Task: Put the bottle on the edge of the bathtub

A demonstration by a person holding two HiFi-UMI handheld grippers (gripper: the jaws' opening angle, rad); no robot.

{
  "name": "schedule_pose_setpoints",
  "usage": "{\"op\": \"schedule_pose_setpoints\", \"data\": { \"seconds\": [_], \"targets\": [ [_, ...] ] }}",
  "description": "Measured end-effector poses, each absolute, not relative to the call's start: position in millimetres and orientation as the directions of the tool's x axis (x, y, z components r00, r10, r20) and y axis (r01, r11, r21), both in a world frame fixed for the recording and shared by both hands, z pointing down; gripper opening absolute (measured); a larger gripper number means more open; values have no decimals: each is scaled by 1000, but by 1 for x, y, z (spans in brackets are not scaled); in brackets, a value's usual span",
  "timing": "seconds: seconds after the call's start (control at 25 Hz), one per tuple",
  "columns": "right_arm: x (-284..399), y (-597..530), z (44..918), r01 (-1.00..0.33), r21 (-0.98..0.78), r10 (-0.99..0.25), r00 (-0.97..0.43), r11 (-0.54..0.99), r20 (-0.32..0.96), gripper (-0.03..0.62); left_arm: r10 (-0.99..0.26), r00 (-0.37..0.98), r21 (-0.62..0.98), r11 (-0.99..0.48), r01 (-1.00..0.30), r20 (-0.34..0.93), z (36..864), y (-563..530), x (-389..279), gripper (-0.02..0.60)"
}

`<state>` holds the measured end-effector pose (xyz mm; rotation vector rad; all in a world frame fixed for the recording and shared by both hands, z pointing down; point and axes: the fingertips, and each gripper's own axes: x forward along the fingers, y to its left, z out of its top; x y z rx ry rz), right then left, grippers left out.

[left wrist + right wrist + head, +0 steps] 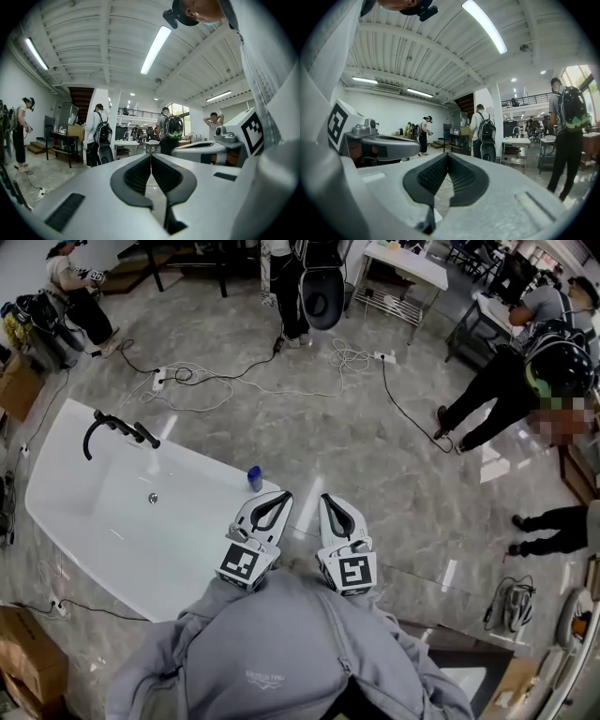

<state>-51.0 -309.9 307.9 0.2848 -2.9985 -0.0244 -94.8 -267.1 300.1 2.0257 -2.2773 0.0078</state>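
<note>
Now: blue bottle stands on bathtub rim, by corner at tub's 3 o'clock end. Left gripper: jaws pressed together, nothing between them; bottle near at its 11 o'clock, not touching. Right gripper: jaws together too, empty, just beside left one at its 3 o'clock, tips over marble floor. Black faucet on tub's 10 o'clock rim. Cables lie on floor at 12 o'clock of tub.
</note>
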Motion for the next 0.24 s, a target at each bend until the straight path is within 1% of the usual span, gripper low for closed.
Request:
{"op": "schedule_pose_setpoints", "data": {
  "seconds": [0.24],
  "targets": [
    [-43,-313,305,-203,31,-205,-971,979,122,3,-986,-139,62,145,-987,95,299,-266,-94,9]
  ]
}}
